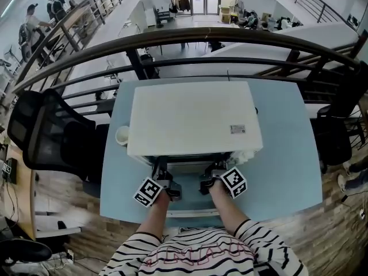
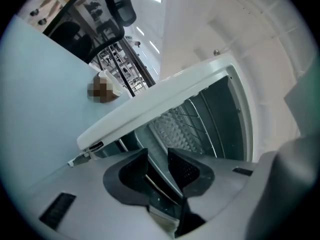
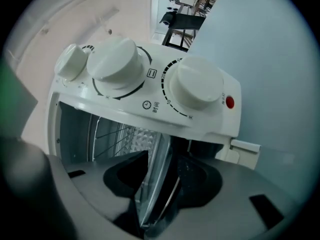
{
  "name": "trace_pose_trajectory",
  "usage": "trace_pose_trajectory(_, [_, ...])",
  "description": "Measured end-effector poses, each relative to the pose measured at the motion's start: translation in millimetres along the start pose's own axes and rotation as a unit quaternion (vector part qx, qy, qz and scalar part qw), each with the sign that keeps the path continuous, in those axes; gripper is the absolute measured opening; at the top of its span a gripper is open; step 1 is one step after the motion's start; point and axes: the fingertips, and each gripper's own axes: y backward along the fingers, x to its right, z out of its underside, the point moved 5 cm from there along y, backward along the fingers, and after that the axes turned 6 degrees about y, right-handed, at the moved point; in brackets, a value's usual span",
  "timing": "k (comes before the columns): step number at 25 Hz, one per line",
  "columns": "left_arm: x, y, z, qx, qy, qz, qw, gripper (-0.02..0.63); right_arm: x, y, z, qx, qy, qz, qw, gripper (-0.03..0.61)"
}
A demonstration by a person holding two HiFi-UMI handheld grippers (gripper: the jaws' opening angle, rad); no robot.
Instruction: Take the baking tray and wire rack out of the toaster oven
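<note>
A white toaster oven (image 1: 190,117) stands on the light blue table (image 1: 287,154) with its door (image 1: 192,213) folded down toward me. My left gripper (image 1: 163,174) and right gripper (image 1: 214,174) reach side by side into its mouth. In the left gripper view the left gripper (image 2: 157,166) is shut on the rim of the embossed metal baking tray (image 2: 180,134), with the wire rack (image 2: 197,115) above it inside the oven. In the right gripper view the right gripper (image 3: 160,171) clamps the tray's rim (image 3: 156,149); the rack's wires (image 3: 107,134) show behind, under the knobs (image 3: 117,59).
A white cup (image 1: 122,135) sits on the table left of the oven. A black office chair (image 1: 43,131) stands at the table's left. A dark railing (image 1: 201,36) runs behind the table. My striped sleeves are at the table's near edge.
</note>
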Motion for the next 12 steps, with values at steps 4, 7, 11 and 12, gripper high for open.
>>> trace_pose_trajectory(4, [-0.3,-0.2,0.7,0.015,0.044,0.001,0.9989,0.131,3.0,-8.0,1.7,0.0,-0.011,0.003,1.0,0.184])
trace_pose_trajectory(7, [-6.0,-2.8,5.7,0.015,0.077,-0.006,0.9969,0.181,5.2,-12.0,1.6,0.0,-0.017,0.005,1.0,0.181])
trace_pose_trajectory(11, [-10.1,-14.6,8.8,0.016,0.088,-0.008,0.996,0.19,5.8,-16.4,-0.1,-0.003,-0.014,0.005,1.0,0.169])
trace_pose_trajectory(12, [-11.2,-17.9,7.5,0.018,0.09,-0.006,0.9957,0.192,6.2,-17.5,0.2,-0.004,-0.013,0.005,1.0,0.166])
